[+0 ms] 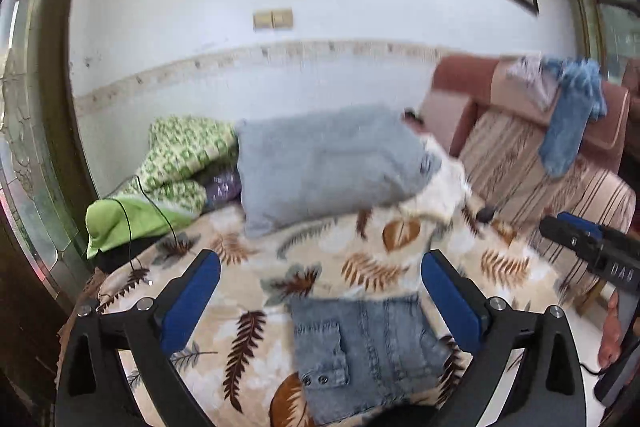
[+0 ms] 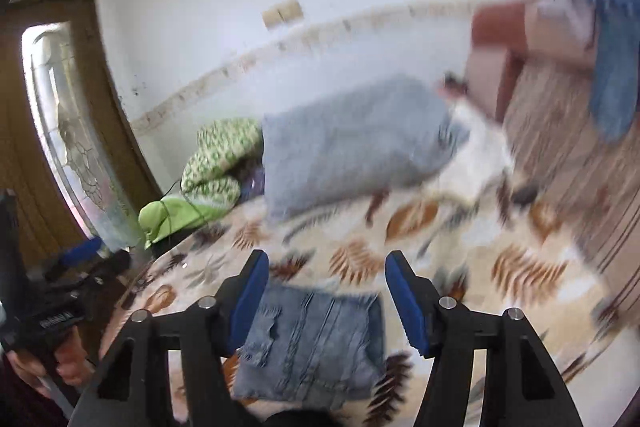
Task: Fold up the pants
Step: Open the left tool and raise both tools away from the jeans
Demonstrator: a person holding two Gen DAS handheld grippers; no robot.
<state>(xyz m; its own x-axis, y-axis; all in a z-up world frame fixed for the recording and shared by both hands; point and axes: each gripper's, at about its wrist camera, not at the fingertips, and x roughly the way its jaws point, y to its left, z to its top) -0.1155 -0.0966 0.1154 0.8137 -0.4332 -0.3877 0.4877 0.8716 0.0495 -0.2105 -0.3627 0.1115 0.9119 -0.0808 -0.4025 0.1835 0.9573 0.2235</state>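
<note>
Left view, left gripper [image 1: 320,291]: fingers spread wide apart, holding nothing.
Left view, pants [image 1: 368,355]: a compact folded denim block lying flat on the leaf-print blanket [image 1: 248,259], low between the two fingers and nearer the right finger [image 1: 452,303], whose pad looks to overlap the block's right edge; whether it touches the cloth cannot be told.
Left view, long axis: the block runs roughly along the fingers' forward line, pocket and buttons toward the left finger [image 1: 192,303].
Left view, beyond the fingertips: a grey pillow [image 1: 328,167], green bedding [image 1: 176,163] left of it, a striped sofa [image 1: 520,163] to the right with blue cloth [image 1: 572,115] draped on its back.
Left view, right gripper [image 1: 580,239]: enters from the right edge, past the right finger, well apart from the pants; its jaw gap is not readable here.

Right view, right gripper [image 2: 326,291]: fingers apart, empty.
Right view, pants [image 2: 312,343]: the same folded block, directly between the fingers and just below the tips, its left edge close beside the left finger [image 2: 248,299]; a clear gap to the right finger [image 2: 408,307].
Right view, left gripper [image 2: 80,255]: dim at the left edge, off the cloth; the view is motion-blurred.

Progress: the pants look folded small already, so the task seems at or near its end.
Nearer hand: both hover over the block; the right sits more squarely on it, so I judge it better placed for any last tuck or press.
</note>
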